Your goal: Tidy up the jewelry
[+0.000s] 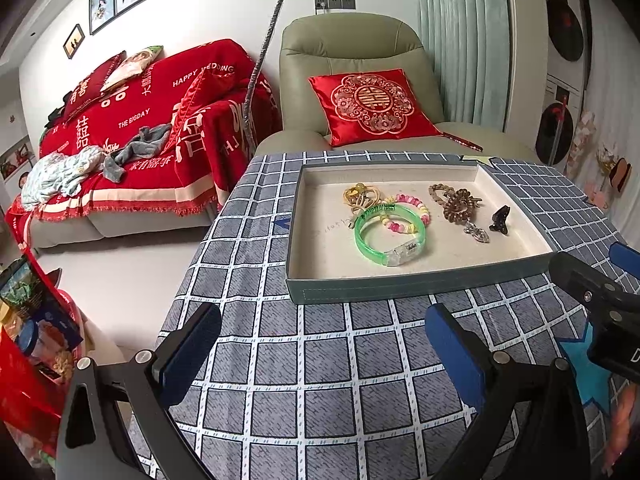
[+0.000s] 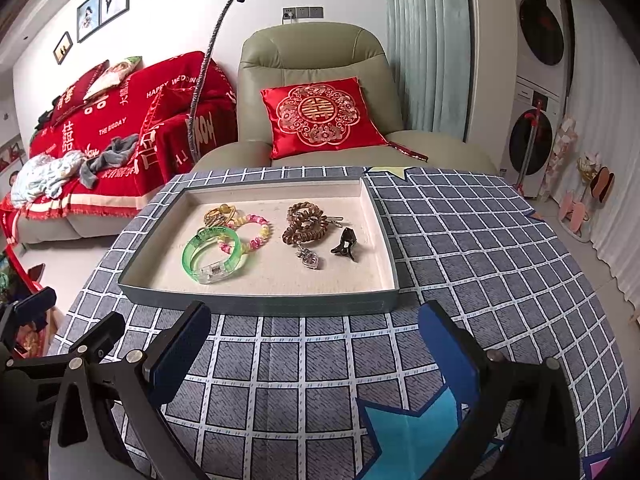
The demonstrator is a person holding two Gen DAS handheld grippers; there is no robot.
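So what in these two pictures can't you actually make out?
- Gold trinket, left wrist view: too small and tangled to identify.
- Faint writing on the tray lining, left wrist view: too small to read.
- Right gripper, left wrist view: cut off by the right edge.

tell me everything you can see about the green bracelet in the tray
The green bracelet is a clear, glossy bangle that looks like plastic, bright green with dark lettering on its far side and a colourless block, perhaps a clasp or light unit, at the near edge. It lies flat on the tray's pale lining, front left among the jewelry. Its far right rim overlaps the pink and yellow bead bracelet, and a gold piece lies just behind. Neither gripper touches it.
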